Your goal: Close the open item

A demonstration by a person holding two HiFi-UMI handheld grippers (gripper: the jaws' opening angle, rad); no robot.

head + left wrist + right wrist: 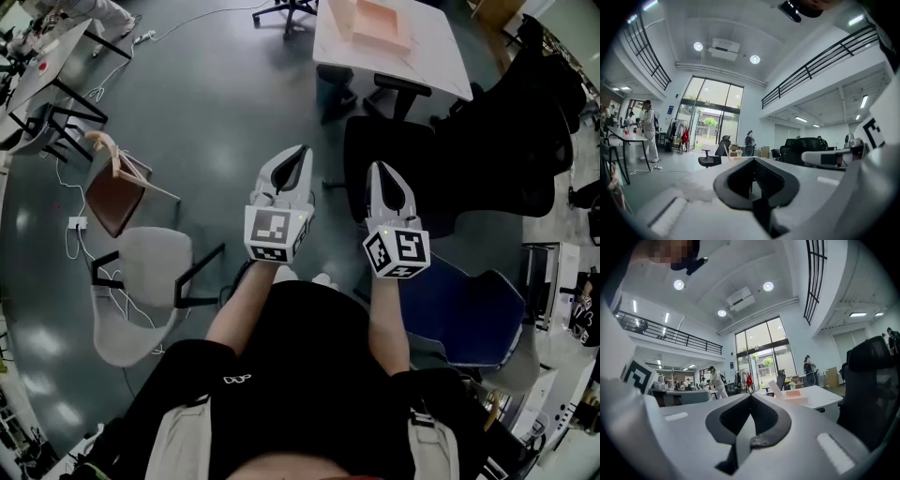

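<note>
While the pink box (382, 23) stands open on the white table (441, 66), it is well ahead of you, across a stretch of grey floor (216, 94). In the right gripper view its pale lid (776, 389) stands up at the box's left side. Nothing touches the box.

A black office chair (394, 155) stands between you and the table, just beyond your grippers.

You hold both grippers level in front of your body, side by side and apart, pointing toward the table. The left gripper (298, 156) has its jaws pressed together with nothing between them. The right gripper (381, 169) is the same: jaws together, holding nothing.

To your left are a grey chair (141, 291) and, farther off, a brown chair (114, 199). A blue chair (469, 309) is close on your right.
</note>
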